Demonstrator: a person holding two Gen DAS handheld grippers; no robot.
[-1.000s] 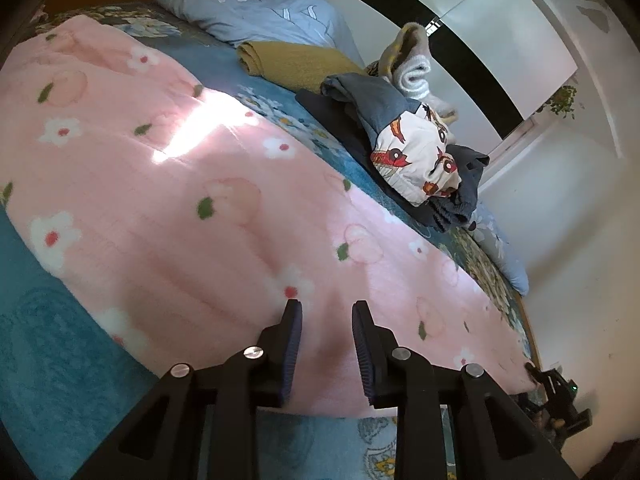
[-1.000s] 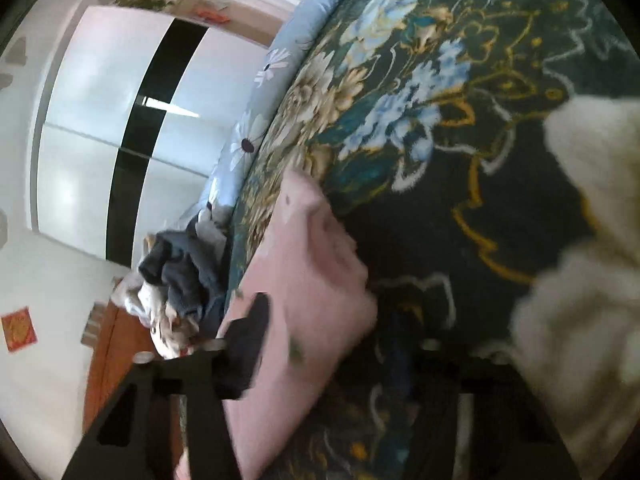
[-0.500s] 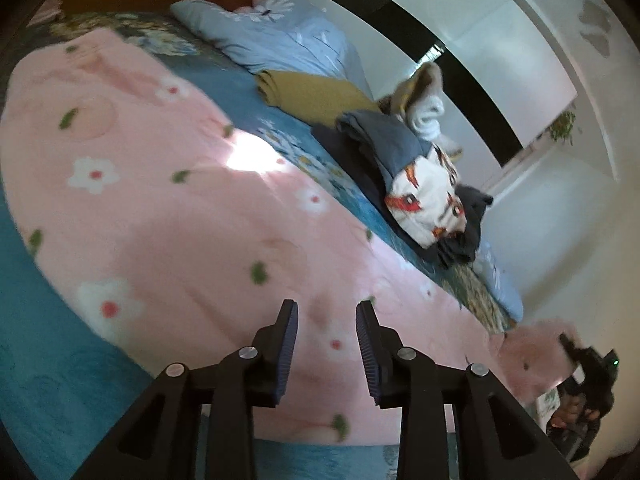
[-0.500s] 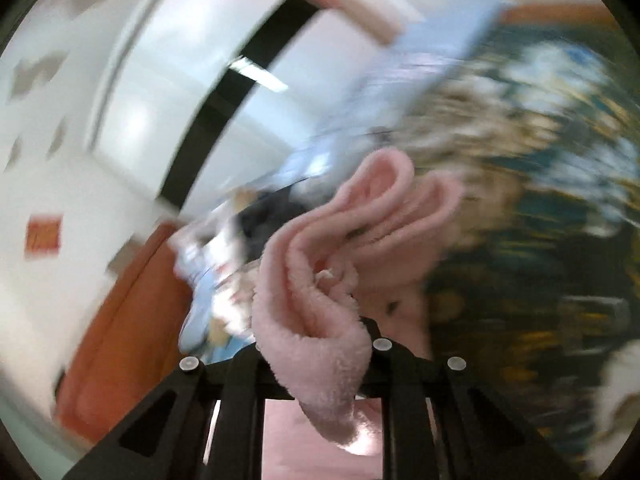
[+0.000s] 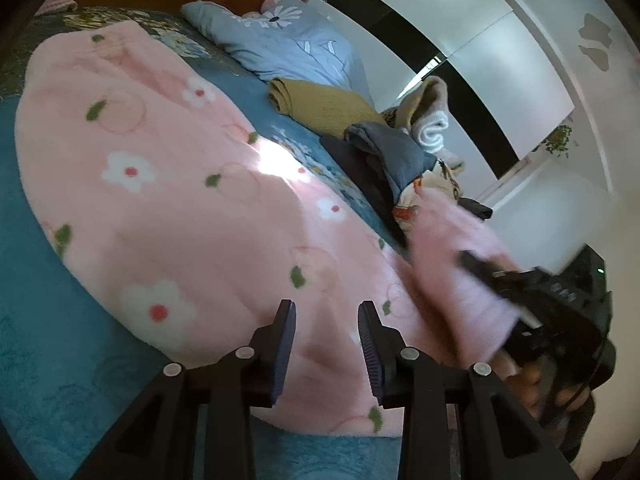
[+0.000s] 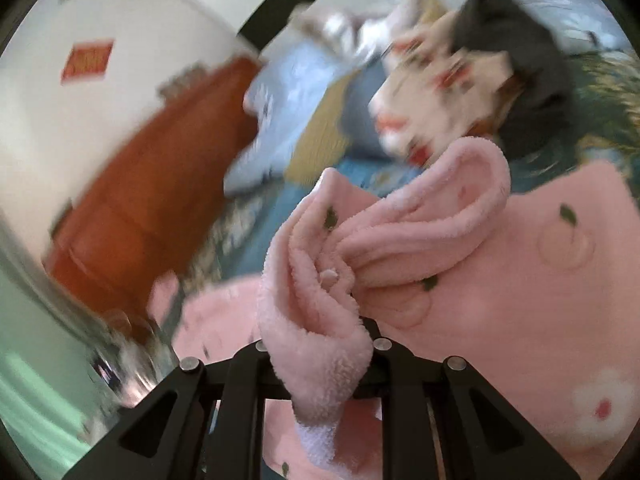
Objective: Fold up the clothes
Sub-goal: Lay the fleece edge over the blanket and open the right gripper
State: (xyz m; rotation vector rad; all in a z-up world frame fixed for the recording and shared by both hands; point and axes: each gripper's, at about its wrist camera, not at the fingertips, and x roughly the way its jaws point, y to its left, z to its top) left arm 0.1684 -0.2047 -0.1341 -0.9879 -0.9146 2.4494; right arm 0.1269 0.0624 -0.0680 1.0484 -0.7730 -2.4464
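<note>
While left tongs (image 5: 326,344) gape, right tongs (image 6: 320,344) pinch pink garment (image 5: 192,208) over blue bedspread (image 5: 36,320) near wardrobe (image 5: 480,48).

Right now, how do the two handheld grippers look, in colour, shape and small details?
The left gripper is matte black plastic with angular open frames, silver round screws and two flat fingers carrying ribbed dark blue pads. The right gripper has the same black frame and silver screws; from the left view a small green light shows on its body.

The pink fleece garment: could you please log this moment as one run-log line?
step: folding | right tongs: shut on pink fleece garment, edge lifted | left tongs: open, empty, over garment | clothes pile: beyond
</note>
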